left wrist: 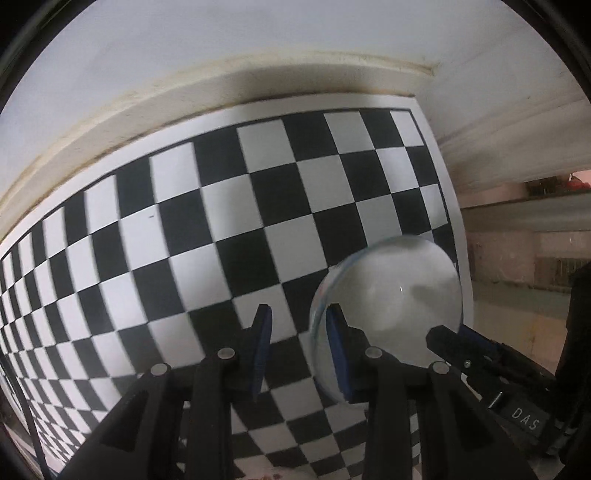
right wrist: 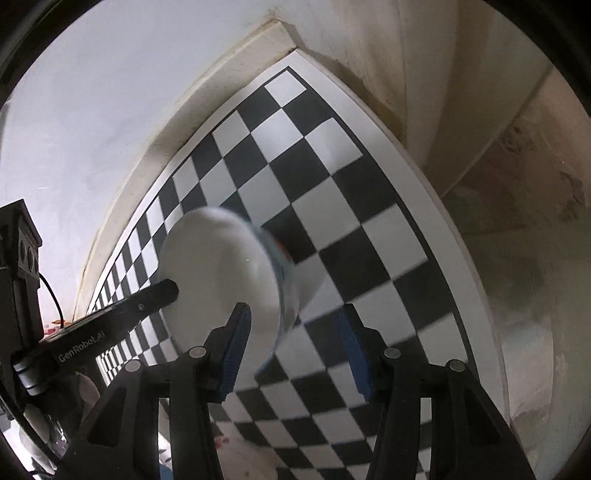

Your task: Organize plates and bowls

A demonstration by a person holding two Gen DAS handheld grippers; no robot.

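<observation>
Left tool: its blue-padded fingers stand spread; the rim of the bowl passes between them, but the left pad sits clear of it, so no pinch is visible from this side.
Right tool: fingers spread wide, the bowl's rim lying in the gap between them; neither pad clearly presses on it.
Bowl: white inside with a clear, glassy-looking rim, tilted up on edge so its hollow faces the left wrist camera. In the right wrist view the bowl shows the same white hollow, plus a bluish outer wall with an orange mark (blurred, so the pattern cannot be made out).
Contact: the tip of the right tool reaches into the left wrist view at the bowl's lower right edge; likewise a finger of the left tool touches the bowl's left side in the right wrist view.
Table: covered by a black-and-white checkered sheet, lying behind and below the bowl. Whether the bowl rests on it cannot be told.
Wall: pale, rising behind the table's far edge.
</observation>
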